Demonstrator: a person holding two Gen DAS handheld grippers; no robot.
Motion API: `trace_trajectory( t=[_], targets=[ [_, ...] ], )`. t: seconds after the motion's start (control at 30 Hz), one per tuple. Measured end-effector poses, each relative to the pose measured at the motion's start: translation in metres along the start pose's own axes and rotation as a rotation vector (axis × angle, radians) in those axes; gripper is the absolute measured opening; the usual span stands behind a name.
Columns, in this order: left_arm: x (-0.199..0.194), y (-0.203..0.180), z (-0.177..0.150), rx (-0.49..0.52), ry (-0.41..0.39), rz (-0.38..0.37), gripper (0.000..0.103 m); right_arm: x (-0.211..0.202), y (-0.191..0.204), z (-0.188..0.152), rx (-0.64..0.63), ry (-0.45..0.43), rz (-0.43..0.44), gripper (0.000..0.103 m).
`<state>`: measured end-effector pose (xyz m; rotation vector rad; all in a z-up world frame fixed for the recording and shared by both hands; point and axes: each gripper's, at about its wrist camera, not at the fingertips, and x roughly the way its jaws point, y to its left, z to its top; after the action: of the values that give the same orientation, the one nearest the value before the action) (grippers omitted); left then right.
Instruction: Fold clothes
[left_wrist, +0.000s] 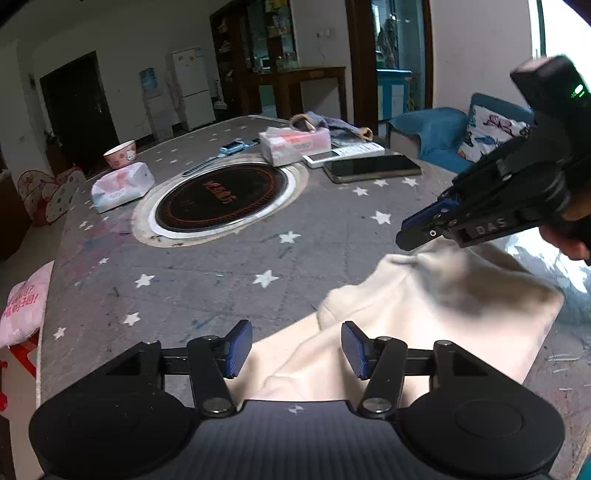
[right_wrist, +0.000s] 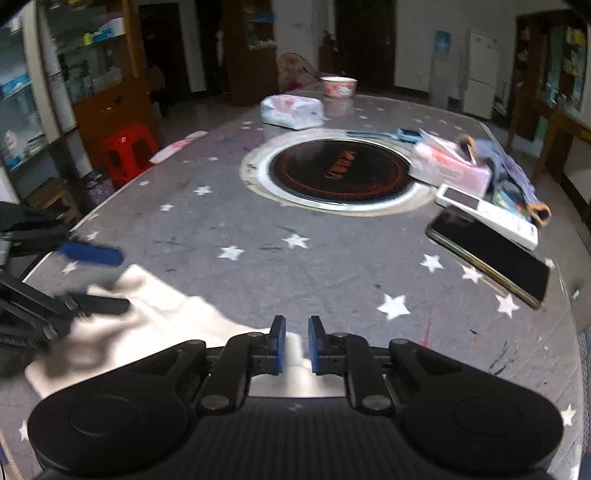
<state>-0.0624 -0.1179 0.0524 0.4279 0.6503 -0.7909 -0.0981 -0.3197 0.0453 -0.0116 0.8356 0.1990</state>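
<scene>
A tissue pack (left_wrist: 122, 186), round black hotplate (left_wrist: 221, 197), tissue box (left_wrist: 293, 142) and dark phone (left_wrist: 373, 168) crowd the starred table (left_wrist: 207, 273) beyond the cream garment (left_wrist: 424, 314). The left gripper (left_wrist: 296, 349) gapes wide over its near edge; the right gripper (right_wrist: 294, 345) pinches a fold.

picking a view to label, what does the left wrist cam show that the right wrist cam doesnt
Only left wrist: the blue sofa with a butterfly cushion, and the right gripper from outside, above the white garment.
Only right wrist: a red stool and glass-front shelves.
Both: the star-patterned table, its round black hotplate, the dark phone and the pink bowl.
</scene>
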Motion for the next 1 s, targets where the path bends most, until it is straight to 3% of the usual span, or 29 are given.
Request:
trace_trajectory(
  t=[0.1, 0.13, 0.2, 0.3, 0.43, 0.53, 0.73, 0.8, 0.87, 1.0],
  targets=[
    [0.012, -0.004, -0.002, 0.003, 0.037, -0.018, 0.053, -0.008, 0.007, 0.0, -0.028, -0.01, 0.012, 0.013],
    [0.017, -0.005, -0.003, 0.005, 0.053, -0.015, 0.047, -0.009, 0.01, -0.003, -0.037, -0.002, 0.018, 0.013],
    [0.023, -0.005, -0.006, 0.013, 0.067, -0.032, 0.018, -0.01, 0.016, -0.008, -0.056, 0.014, 0.031, 0.014],
    [0.02, -0.01, -0.006, 0.044, 0.031, -0.007, 0.008, -0.01, 0.019, -0.015, -0.071, 0.026, 0.032, 0.014],
    [0.017, -0.013, -0.001, 0.073, -0.025, 0.08, 0.007, -0.006, 0.017, -0.024, -0.087, 0.029, 0.009, 0.023],
    [0.032, -0.018, -0.004, 0.105, 0.01, 0.129, 0.008, -0.004, 0.012, -0.029, -0.071, 0.032, 0.007, 0.023],
    [0.036, -0.012, -0.007, 0.067, 0.025, 0.136, 0.017, -0.014, -0.001, -0.039, -0.041, 0.041, -0.019, 0.023],
    [0.032, -0.01, -0.005, 0.055, 0.02, 0.147, 0.03, -0.018, -0.01, -0.041, -0.01, 0.041, -0.029, 0.019],
    [0.025, -0.009, -0.002, 0.037, 0.004, 0.155, 0.035, -0.025, -0.019, -0.043, 0.03, 0.028, -0.03, 0.018],
    [0.002, -0.002, 0.007, -0.027, -0.042, 0.144, 0.037, -0.037, -0.026, -0.042, 0.051, 0.003, -0.042, 0.018]
  ],
)
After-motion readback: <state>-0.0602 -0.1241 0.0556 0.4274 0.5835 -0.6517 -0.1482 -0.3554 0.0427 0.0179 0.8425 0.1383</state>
